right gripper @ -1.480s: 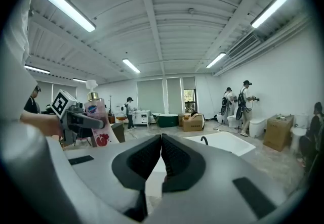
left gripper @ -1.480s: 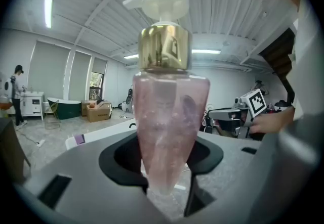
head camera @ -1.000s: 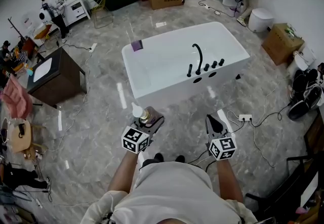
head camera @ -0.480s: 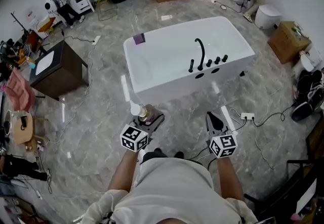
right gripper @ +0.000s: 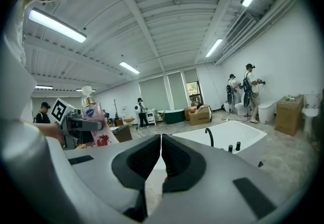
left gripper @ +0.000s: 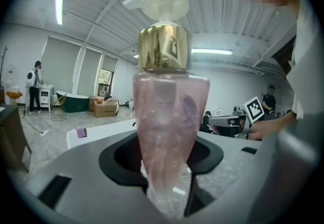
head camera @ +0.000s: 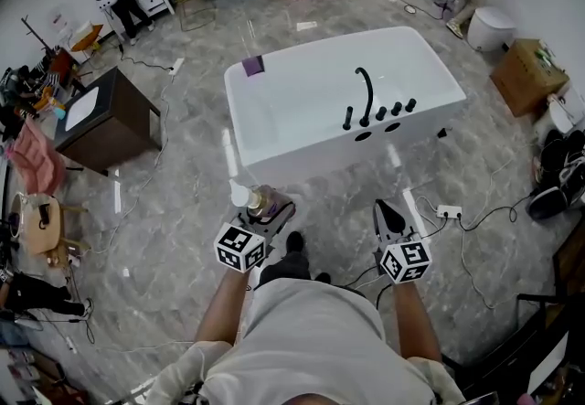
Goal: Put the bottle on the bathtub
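**Showroom floor, bottle short of the tub**

Grey marbled tiles stretch between the person and the white bathtub [head camera: 302,158], which stands ahead in the head view with a black faucet [head camera: 365,89] and knobs along its near edge. A small purple item [head camera: 253,66] sits at its far left corner.

The left gripper [head camera: 268,209] has its jaws partway apart and clamped on the lower body of a pink pump bottle [left gripper: 169,122]. The bottle stands upright, its gold collar and white pump head on top. It is over the floor, well short of the tub's near edge. The right gripper [head camera: 388,217] is empty, its jaws pressed together.

The step in hand looks like the carry to the tub. To do it well, keep the bottle upright and aim for a flat stretch of the near edge, left of the faucet. The rim looks narrow, so the base should rest fully on it before the jaws let go. The glossy surface could let the bottle slide.
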`<state>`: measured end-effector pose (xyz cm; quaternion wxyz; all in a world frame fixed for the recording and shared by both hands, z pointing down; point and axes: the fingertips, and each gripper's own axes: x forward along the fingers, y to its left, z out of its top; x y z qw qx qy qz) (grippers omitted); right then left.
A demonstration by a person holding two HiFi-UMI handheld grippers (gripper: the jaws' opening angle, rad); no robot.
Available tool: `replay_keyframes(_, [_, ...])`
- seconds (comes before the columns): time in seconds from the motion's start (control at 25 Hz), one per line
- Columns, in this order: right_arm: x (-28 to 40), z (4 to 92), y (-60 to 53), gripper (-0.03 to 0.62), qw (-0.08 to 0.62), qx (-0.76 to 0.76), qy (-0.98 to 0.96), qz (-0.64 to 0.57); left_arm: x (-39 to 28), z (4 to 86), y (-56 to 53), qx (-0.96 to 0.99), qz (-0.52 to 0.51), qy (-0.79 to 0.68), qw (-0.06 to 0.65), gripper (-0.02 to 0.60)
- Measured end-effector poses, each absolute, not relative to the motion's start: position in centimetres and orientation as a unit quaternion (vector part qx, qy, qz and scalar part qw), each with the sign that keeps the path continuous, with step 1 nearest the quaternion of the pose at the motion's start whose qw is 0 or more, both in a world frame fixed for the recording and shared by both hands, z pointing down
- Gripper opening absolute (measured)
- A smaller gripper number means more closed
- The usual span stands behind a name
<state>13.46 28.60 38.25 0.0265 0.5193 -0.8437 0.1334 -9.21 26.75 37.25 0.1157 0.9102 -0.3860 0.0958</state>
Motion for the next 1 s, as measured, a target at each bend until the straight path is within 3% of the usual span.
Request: replay_keyframes(1.0, [8.7, 41.8, 3.7, 0.031, 0.108, 0.565, -0.805, 0.148, -12.5, 41.3, -1.1, 0.933, 0.14, -0.308, 0.125, 0.221])
